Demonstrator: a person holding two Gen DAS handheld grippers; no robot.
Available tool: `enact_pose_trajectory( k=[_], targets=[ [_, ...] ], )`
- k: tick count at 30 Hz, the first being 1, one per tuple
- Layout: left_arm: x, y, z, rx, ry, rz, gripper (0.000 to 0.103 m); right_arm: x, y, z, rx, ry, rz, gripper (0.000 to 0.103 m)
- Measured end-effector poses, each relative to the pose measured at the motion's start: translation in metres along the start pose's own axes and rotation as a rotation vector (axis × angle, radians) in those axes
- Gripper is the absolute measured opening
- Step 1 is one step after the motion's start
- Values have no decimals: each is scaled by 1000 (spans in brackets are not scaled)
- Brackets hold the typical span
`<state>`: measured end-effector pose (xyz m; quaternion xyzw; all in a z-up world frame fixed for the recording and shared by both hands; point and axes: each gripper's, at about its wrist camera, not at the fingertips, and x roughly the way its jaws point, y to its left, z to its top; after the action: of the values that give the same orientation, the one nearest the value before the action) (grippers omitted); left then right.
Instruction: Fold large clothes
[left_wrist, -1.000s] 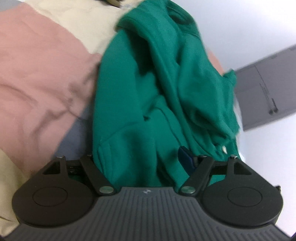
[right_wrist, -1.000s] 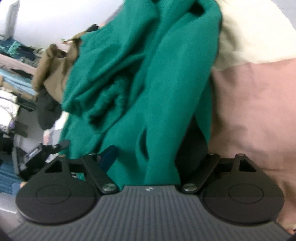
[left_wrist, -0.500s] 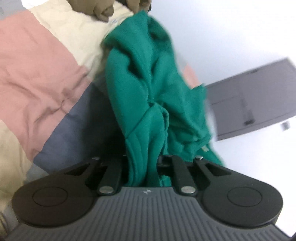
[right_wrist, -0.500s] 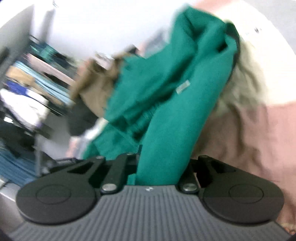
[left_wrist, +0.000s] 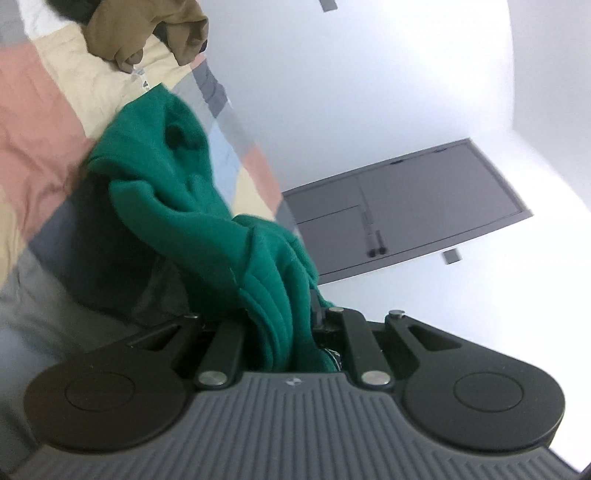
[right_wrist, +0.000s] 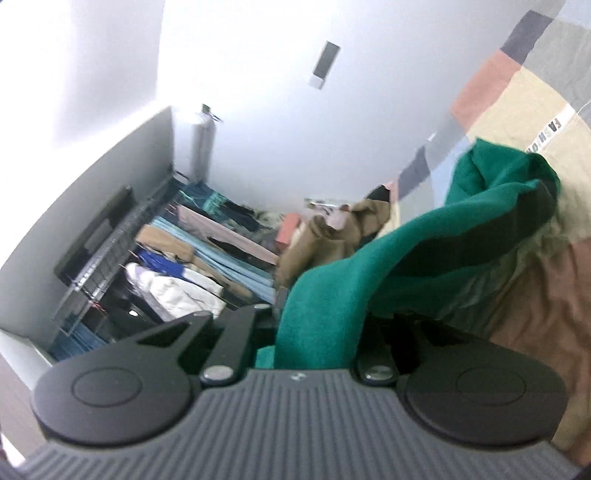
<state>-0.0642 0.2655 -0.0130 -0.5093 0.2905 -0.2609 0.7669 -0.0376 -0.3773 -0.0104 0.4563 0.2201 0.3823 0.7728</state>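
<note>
A green sweatshirt (left_wrist: 173, 192) hangs bunched between both grippers above a patchwork bed cover (left_wrist: 40, 122). My left gripper (left_wrist: 284, 325) is shut on a thick fold of it, and the cloth runs away from the jaws up toward the bed. In the right wrist view the same green sweatshirt (right_wrist: 369, 266) stretches from the jaws to a far end that droops over the cover. My right gripper (right_wrist: 317, 332) is shut on that fold. The cloth hides the fingertips of both grippers.
A brown garment (left_wrist: 147, 29) lies at the far end of the bed, also seen as a brown garment (right_wrist: 332, 236) from the right. A rack of hanging clothes (right_wrist: 192, 254) and a grey cabinet (right_wrist: 110, 192) stand left. A grey door (left_wrist: 406, 214) is in the white wall.
Both grippers went from open around the sweatshirt to shut on it, then rose and tilted up, lifting the cloth off the bed; more wall and room now show.
</note>
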Motion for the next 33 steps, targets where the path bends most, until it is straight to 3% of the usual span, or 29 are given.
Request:
enact_pose_trajectory(
  k=[5,9,14,21,25,29,33],
  targets=[
    [-8,5,-23,7,-24,-4,13,-22,7,-15,37,-20,-34,16],
    [2,14,-15,18,-48,13,14,-15,-10,-17,101,-41,-118,17],
    [43,12,35,66,-81,52,14,12,-24,18,136,-63,-161,17],
    [141,33,123,126,-171,165,15,86,-65,82,184,-97,-276,19],
    [191,64,154,126,-182,233,16,131,-117,107,238,-99,-359,19],
    [226,102,177,162,-166,270,16,158,-168,114,299,-82,-385,19],
    [249,146,192,109,-145,273,16,177,-206,113,304,-75,-382,19]
  ],
)
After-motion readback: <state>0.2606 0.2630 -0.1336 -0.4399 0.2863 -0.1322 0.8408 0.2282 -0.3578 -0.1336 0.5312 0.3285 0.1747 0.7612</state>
